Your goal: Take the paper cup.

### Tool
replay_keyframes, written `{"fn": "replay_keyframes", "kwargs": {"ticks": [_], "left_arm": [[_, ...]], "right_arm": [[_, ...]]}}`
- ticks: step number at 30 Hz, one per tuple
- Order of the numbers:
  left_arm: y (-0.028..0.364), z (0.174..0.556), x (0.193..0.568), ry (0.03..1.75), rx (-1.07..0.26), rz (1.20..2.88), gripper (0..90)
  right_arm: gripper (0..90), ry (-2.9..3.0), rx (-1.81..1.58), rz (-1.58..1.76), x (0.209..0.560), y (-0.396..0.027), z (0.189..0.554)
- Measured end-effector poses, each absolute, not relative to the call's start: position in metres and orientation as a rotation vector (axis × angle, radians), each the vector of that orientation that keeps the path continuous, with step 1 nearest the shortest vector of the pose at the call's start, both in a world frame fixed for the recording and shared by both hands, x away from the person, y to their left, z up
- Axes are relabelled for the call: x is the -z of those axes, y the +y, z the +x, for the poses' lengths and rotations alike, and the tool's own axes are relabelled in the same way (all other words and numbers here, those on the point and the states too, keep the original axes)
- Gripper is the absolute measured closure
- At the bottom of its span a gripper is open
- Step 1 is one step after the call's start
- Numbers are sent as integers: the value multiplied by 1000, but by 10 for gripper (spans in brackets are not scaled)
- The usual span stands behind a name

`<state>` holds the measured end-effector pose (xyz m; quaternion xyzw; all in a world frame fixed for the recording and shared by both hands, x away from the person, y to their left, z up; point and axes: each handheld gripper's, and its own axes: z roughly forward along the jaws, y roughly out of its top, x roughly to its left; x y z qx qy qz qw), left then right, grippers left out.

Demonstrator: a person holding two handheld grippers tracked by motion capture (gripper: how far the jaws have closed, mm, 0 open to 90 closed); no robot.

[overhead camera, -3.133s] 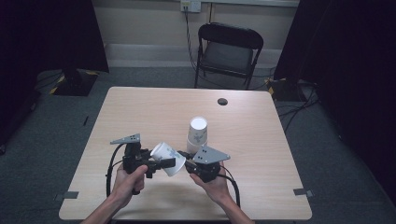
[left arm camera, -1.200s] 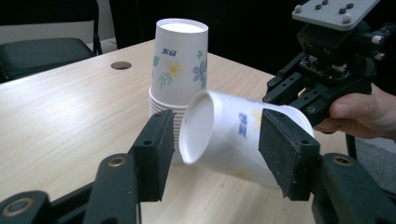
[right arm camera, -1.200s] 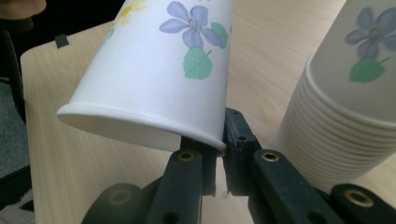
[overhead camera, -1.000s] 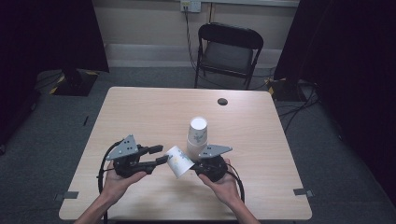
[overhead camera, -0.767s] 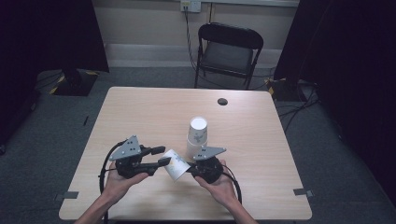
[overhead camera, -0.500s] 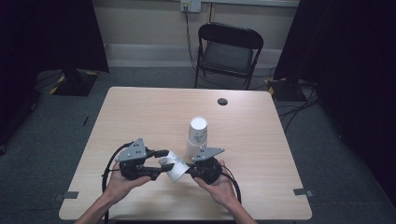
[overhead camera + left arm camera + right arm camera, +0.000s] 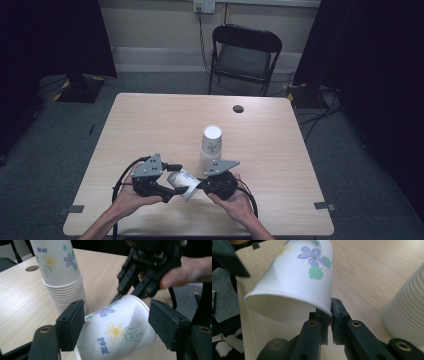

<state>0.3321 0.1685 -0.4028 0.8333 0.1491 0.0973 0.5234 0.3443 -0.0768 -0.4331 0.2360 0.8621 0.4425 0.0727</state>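
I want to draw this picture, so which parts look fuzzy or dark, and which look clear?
High view: the table is lit, the room around it very dark. Left gripper view: the flowered paper cup between the left gripper jaws is fairly sharp; the hand behind is blurry. Right gripper view: the cup's rim pinched by the right gripper is clear; the cup stack at the edge is soft.

Paper cup [image 7: 117, 332] matt white, floral print; table [image 7: 150, 125] pale wood-grain laminate, smooth; cup stack [image 7: 62, 277] ribbed rims.
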Motion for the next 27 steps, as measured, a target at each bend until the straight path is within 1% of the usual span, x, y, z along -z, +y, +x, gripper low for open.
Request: {"fn": "replay_keyframes", "kwargs": {"ticks": [1,3,7,13,21,27], "left_arm": [[168,332,404,350,-235,1987,283],[167,332,405,341,-229,2011,236],[163,329,407,319,-238,2026,176],[161,328,414,297,-240,2041,172],[157,325,421,271,-282,2095,150],[152,322,425,247,-317,2133,151]], "right_arm": [[869,2584,-1341,708,431,-78,345],[874,2575,-1346,712,430,-79,344],[878,2572,-1355,713,428,-81,345],[887,2545,-1393,729,422,-88,345],[887,2559,-1403,790,421,-90,350],[887,2564,-1416,828,420,-91,353]]}}
